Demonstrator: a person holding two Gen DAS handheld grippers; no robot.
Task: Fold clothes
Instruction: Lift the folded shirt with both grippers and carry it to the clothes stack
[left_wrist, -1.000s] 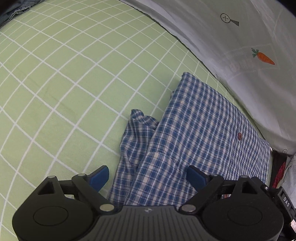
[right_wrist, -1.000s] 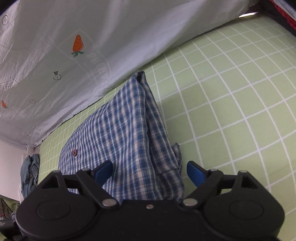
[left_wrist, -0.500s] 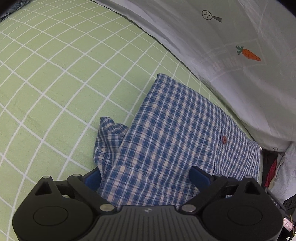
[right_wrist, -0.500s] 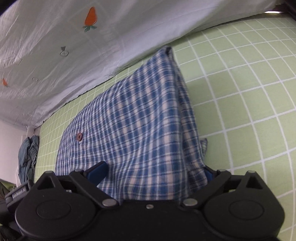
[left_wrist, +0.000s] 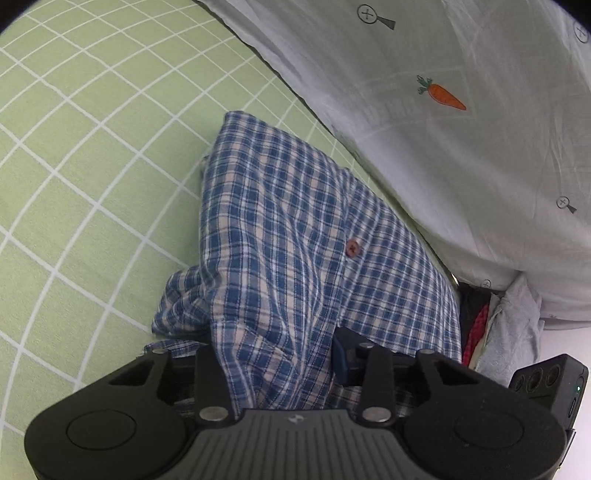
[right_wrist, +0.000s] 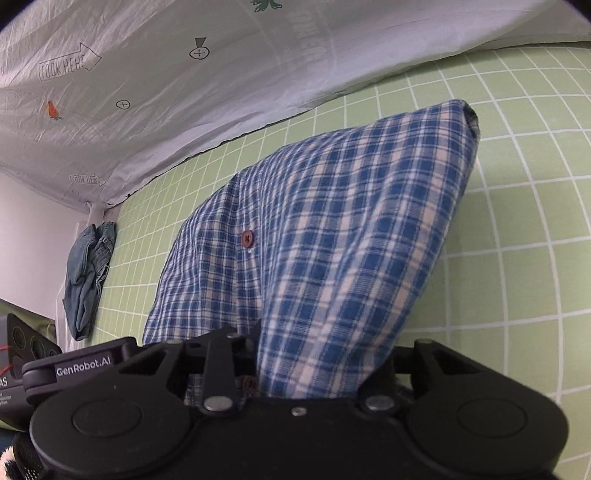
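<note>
Gripping the half-folded plaid shirt (left_wrist: 280, 236) on the bed (left_wrist: 74, 166), left tongs (left_wrist: 275, 363) and right tongs (right_wrist: 314, 365), jaws just closed on bunched cloth, begin another fold.

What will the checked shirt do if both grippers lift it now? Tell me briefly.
The checked shirt is probably floppy: it wrinkles and bunches where the left gripper has just closed on it. It likely sags between that and the right gripper. Seemingly light, thin cloth.

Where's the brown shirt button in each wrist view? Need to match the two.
Left wrist: brown button just right of centre, on the plaid shirt.
Right wrist: button left of centre, on the shirt.
Shared landmark: the white carrot-print sheet along the green checked bedsheet.
</note>
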